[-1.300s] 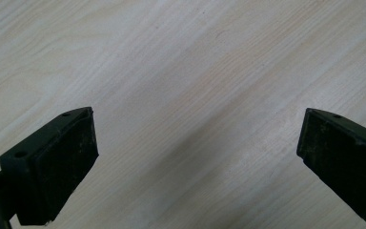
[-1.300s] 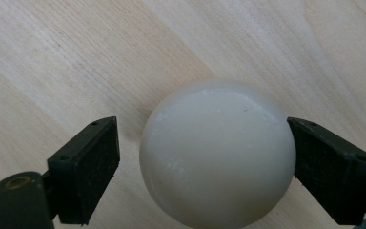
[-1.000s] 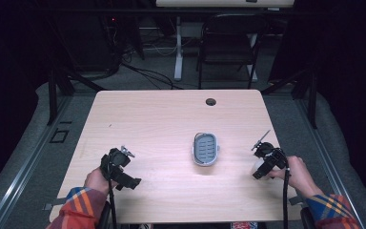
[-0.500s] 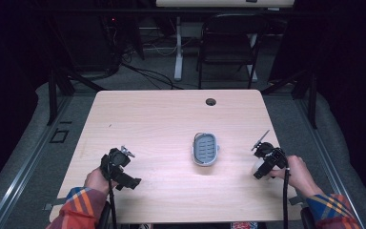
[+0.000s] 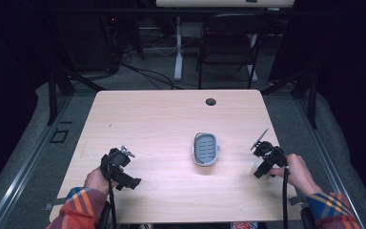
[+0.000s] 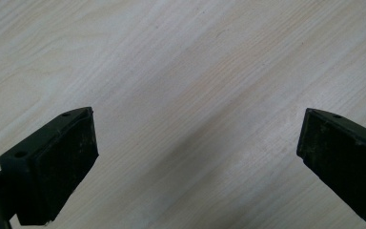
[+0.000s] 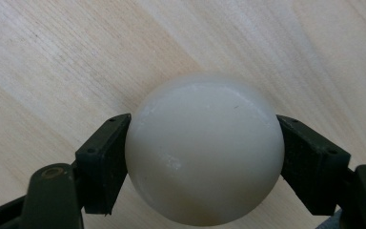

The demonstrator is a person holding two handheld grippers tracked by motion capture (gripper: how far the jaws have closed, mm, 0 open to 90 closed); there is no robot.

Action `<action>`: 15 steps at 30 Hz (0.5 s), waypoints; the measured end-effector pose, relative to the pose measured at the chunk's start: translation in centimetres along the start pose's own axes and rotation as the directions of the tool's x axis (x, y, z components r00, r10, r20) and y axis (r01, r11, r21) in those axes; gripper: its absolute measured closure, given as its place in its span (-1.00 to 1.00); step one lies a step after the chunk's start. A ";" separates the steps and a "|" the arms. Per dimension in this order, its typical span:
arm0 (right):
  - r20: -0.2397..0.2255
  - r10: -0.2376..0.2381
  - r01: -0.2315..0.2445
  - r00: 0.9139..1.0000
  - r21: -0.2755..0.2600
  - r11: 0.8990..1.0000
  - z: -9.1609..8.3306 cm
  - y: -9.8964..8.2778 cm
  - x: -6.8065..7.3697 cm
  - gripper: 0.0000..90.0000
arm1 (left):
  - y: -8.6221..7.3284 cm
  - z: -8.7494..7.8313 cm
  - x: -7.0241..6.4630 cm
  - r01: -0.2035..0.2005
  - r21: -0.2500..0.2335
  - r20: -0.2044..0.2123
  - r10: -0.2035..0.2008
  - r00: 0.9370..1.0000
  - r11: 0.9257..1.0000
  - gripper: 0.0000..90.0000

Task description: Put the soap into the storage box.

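Observation:
A pale cream, rounded bar of soap (image 7: 205, 148) sits between the jaws of my right gripper (image 7: 203, 164), which is shut on it just above the wooden table. From above, that gripper (image 5: 263, 166) is near the table's right edge, with a bit of the white soap (image 5: 256, 167) showing beside it. A grey soap dish with a white rim (image 5: 205, 149) lies at the table's centre, left of the right gripper and apart from it. My left gripper (image 5: 123, 171) is at the front left, and its jaws (image 6: 198, 152) stand wide open over bare wood with nothing between them.
The light wooden table (image 5: 162, 119) has a round cable hole (image 5: 211, 101) near its far edge. A black folding chair (image 5: 228, 43) and a desk leg stand beyond the table. Dark floor surrounds it.

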State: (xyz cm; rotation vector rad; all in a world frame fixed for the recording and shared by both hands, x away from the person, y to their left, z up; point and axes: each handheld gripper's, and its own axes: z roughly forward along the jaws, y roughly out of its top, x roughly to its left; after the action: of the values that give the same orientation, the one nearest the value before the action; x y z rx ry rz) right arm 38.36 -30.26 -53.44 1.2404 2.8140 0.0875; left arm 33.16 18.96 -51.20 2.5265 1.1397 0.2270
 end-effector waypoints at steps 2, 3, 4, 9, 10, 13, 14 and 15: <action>0.004 -0.012 0.012 1.000 0.003 1.000 -0.2 0.0 0.0 -0.47 | 0.0 0.0 0.0 0.003 0.000 0.001 -0.003 1.000 1.000 -1.00; -0.002 -0.003 0.003 1.000 -0.005 1.000 -0.1 0.0 0.0 -0.47 | 0.0 0.0 0.0 0.000 0.000 0.000 0.000 1.000 1.000 -1.00; -0.002 -0.003 0.003 1.000 -0.005 1.000 -0.1 0.0 0.0 -0.47 | 0.0 0.0 0.0 0.000 0.000 0.000 0.000 1.000 1.000 -1.00; 0.002 -0.010 0.010 1.000 -0.008 1.000 -0.3 0.1 0.1 -0.47 | 0.0 0.0 0.0 0.000 0.003 0.000 0.000 1.000 1.000 -1.00; 0.003 -0.018 0.018 1.000 -0.007 1.000 -0.4 0.1 0.1 -0.47 | 0.0 0.0 0.0 0.001 0.004 0.000 -0.001 1.000 1.000 -1.00; 0.005 -0.013 0.014 1.000 -0.013 1.000 -0.6 0.2 0.3 -0.47 | 0.0 0.0 0.0 0.001 0.005 0.000 -0.001 1.000 1.000 -1.00; 0.007 -0.024 0.024 1.000 -0.010 1.000 -0.6 0.3 0.3 -0.47 | 0.0 0.0 0.0 0.000 0.004 -0.002 0.000 1.000 1.000 -1.00; -0.002 0.021 -0.021 1.000 -0.071 0.997 -0.2 0.1 0.6 -0.47 | 0.0 0.0 0.0 0.000 0.004 -0.001 0.000 1.000 1.000 -1.00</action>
State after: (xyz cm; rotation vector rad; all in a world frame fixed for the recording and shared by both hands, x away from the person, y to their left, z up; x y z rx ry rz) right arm 38.04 -29.71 -53.27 1.2547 2.7733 0.1877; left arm 33.17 18.93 -51.19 2.5301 1.1425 0.2264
